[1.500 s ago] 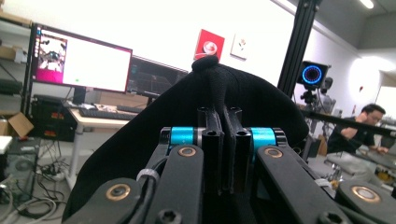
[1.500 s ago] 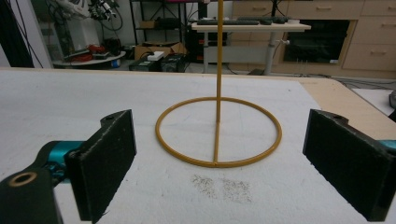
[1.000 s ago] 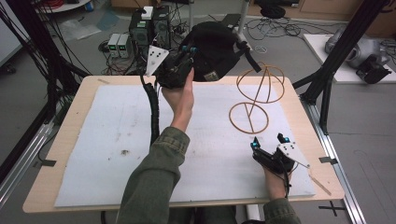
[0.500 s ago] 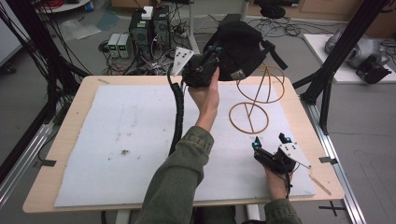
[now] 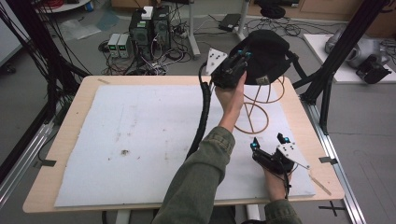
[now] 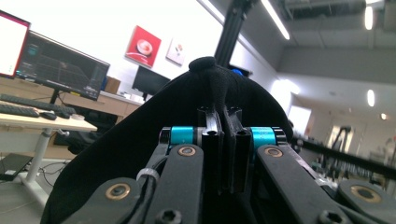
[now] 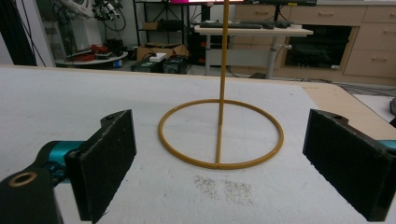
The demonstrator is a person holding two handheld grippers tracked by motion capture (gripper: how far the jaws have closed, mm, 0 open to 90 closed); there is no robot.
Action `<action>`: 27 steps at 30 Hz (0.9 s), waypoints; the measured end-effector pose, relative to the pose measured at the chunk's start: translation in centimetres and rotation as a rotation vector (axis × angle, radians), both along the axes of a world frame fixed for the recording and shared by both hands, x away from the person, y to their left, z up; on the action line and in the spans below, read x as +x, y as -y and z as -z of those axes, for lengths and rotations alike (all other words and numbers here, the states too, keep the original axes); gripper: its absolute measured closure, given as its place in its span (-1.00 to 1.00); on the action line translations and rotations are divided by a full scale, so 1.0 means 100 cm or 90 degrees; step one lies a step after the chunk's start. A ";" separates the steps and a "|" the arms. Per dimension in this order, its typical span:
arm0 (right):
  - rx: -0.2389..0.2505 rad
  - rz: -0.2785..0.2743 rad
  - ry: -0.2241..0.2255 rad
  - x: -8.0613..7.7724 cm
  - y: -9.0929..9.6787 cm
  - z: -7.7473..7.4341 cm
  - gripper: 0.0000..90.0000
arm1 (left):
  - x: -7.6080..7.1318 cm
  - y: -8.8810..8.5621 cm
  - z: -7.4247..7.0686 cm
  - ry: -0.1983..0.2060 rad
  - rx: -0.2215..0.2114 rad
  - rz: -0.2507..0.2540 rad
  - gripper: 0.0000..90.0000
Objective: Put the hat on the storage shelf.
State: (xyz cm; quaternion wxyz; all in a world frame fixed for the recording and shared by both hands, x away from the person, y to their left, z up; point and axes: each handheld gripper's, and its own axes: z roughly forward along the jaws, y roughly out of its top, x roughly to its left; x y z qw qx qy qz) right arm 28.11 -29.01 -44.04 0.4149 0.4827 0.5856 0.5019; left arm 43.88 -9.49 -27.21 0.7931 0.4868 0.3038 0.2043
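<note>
Gripping a fold of one black cap (image 5: pixel 266 56), the left gripper (image 5: pixel 242 55) is raised at the far edge of the table, its jaws clenched on the fabric; in the left gripper view the two black jaws press together around the cloth, and the cap's (image 6: pixel 140 140) dome with its top button rises just beyond them. The person's left hand (image 5: pixel 229 95) holds this gripper from below, the arm in one olive-green sleeve (image 5: pixel 198 182) reaching forward across the table, and one black ribbed cable (image 5: pixel 203 112) trails back from the gripper along the arm. The cap sits over the top of one thin golden wire stand (image 5: pixel 254 109), which has a round base ring lying flat on the pad and an upright rod rising from it; whether the cap rests on the stand or is just above it cannot be told. The right gripper (image 5: pixel 269 142) lies low near the table's right front corner, held by the right hand (image 5: pixel 276 179), its jaws released and spread wide apart, holding nothing. In the right gripper view the two black pads (image 7: pixel 106 161) frame the stand's base ring (image 7: pixel 221 134), which lies well ahead of them. One white pad (image 5: pixel 140 135) covers most of the one wooden table (image 5: pixel 70 116). Beyond the far edge, several computers (image 5: pixel 149 25) stand on the floor among loose cables.
</note>
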 end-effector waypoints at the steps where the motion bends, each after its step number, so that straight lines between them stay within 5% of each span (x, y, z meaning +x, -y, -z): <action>1: -0.001 -0.001 -0.001 0.000 0.000 0.000 -0.81 | 0.000 0.005 0.002 0.000 0.015 -0.002 0.93; 13: 0.004 0.005 -0.001 -0.003 0.005 -0.001 -0.81 | 0.001 0.025 0.006 -0.002 0.174 0.007 0.93; 21: 0.001 0.004 0.001 -0.003 0.005 0.000 -0.81 | 0.002 0.030 0.010 -0.016 0.217 0.017 0.93; 27: 0.003 0.006 0.001 -0.003 0.006 -0.001 -0.81 | 0.002 0.030 0.010 -0.020 0.216 0.021 0.85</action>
